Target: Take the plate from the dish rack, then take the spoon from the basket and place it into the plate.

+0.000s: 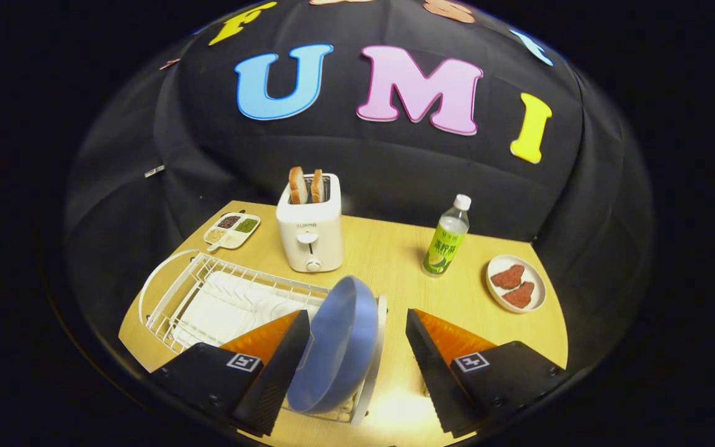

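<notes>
Between the two spread fingers of the gripper (348, 347) a blue plate (339, 347) stands on edge at the right end of the white wire dish rack (208, 298). It is round and smooth with a matte sheen, tilted slightly, its hollow side facing left. The left finger's ribbed black pad (274, 372) lies against or just beside the plate's left rim; the right finger (426, 366) stands apart from it, so the fingers are open and not clamping. Both fingers are black wedges with orange backs and small square markers.

Thin wire ribs and a curved outer rail make up the rack, which sits on a white tray near the table's left edge. Beyond it stands a boxy white toaster (310, 226) with two bread slices (306, 185) upright in its slots. A four-part dish of grains (231, 230) lies at the far left corner. A clear bottle with a green label (447, 239) stands toward the right, and near the right edge a small white plate (516, 284) holds two reddish-brown pieces. The table (388, 248) is pale, smooth wood grain; black cloth walls surround it.
</notes>
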Action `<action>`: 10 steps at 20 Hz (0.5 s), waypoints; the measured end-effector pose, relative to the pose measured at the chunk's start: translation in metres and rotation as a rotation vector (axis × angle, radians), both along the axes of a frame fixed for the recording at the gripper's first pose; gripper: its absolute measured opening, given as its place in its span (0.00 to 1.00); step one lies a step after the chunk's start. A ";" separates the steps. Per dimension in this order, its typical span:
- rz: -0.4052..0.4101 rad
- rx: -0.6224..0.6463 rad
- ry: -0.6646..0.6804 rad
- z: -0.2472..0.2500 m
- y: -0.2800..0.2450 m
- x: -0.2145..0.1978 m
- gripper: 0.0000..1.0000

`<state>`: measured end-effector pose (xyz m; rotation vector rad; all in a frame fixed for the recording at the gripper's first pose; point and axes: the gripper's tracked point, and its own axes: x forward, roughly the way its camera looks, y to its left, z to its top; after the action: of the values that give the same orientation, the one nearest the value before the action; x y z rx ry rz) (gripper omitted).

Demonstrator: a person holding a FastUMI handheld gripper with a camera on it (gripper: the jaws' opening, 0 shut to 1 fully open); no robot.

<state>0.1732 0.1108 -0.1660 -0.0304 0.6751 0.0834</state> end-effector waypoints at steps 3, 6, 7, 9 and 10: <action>-0.068 0.053 0.066 -0.017 -0.005 0.007 0.85; -0.075 0.068 0.090 -0.023 -0.001 0.011 0.65; -0.067 0.070 0.092 -0.023 0.001 0.013 0.51; -0.044 0.081 0.127 -0.032 0.010 0.009 0.44; -0.036 0.088 0.154 -0.039 0.015 0.007 0.41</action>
<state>0.1803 0.1259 -0.2047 0.0739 0.8247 0.0812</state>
